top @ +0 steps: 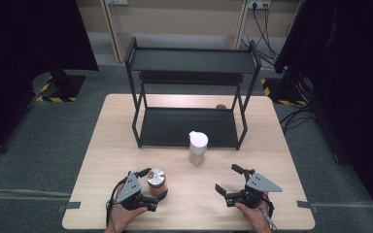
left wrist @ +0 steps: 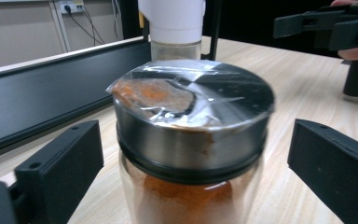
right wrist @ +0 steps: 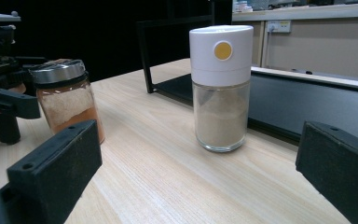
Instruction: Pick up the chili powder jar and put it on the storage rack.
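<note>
Small glass jar of orange powder with steel lid [top: 156,181] stood upright on tabletop [top: 102,145], near edge, left of centre. Left gripper [top: 154,185] had jaws spread either side of jar, not yet pressing, clear gaps showing. Right gripper [top: 227,180] sat well apart, jaws spread, empty, facing white-capped glass shaker [top: 197,147].

The high view looked forward and down from above the person's side, taking in the whole table [top: 126,145] and the rack [top: 189,87]. The left gripper view sat low and very close to the jar [left wrist: 191,140], facing the rack, with the shaker [left wrist: 172,23] behind. The right gripper view sat low, farther back, facing the shaker [right wrist: 221,88]. All 3 views shared the jar, shaker and rack.
</note>
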